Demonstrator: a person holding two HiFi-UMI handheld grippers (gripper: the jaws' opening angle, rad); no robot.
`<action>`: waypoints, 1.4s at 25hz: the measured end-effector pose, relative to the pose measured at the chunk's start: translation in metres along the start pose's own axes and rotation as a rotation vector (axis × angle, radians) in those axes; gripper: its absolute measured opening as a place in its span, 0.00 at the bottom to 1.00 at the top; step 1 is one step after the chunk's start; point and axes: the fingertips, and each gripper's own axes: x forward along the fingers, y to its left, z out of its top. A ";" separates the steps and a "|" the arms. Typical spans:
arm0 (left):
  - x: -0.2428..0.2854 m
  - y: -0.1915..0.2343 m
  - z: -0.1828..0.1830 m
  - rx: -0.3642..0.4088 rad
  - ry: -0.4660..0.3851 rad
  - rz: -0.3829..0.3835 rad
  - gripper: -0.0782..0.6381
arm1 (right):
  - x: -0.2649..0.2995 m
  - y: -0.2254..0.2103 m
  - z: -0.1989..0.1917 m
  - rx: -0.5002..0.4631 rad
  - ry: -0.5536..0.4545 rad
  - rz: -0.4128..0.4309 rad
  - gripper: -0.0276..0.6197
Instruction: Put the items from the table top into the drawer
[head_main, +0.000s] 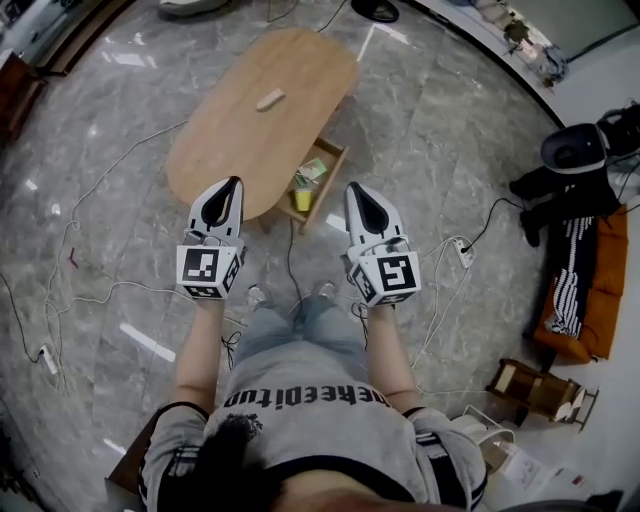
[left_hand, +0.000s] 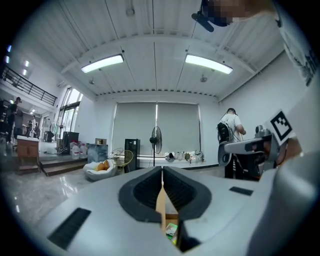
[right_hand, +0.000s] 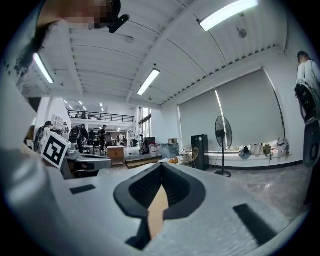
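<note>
Lying well beyond the clenched, empty fingers of the left gripper (head_main: 235, 184) and right gripper (head_main: 356, 189), the tan item (head_main: 270, 99) could be knocked off the table (head_main: 225, 145) if approached unopened.

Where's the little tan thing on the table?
In the head view, the tan item lies alone near the far end of the wooden table, up and left of the open drawer.

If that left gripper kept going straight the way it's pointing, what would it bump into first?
Nothing close: the left gripper, shut, points level, above the table. Its line crosses open floor toward the standing fan by the grey curtain, probably the first thing met, though depth is hard to judge.
</note>
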 end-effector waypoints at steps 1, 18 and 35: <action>-0.002 0.000 0.006 0.000 -0.012 -0.001 0.13 | -0.002 0.001 0.004 -0.003 -0.006 -0.005 0.04; -0.034 0.013 0.065 -0.025 -0.135 0.006 0.13 | -0.026 0.024 0.050 -0.012 -0.096 -0.073 0.03; -0.055 0.043 0.088 -0.016 -0.195 -0.005 0.13 | -0.012 0.056 0.060 -0.033 -0.119 -0.100 0.04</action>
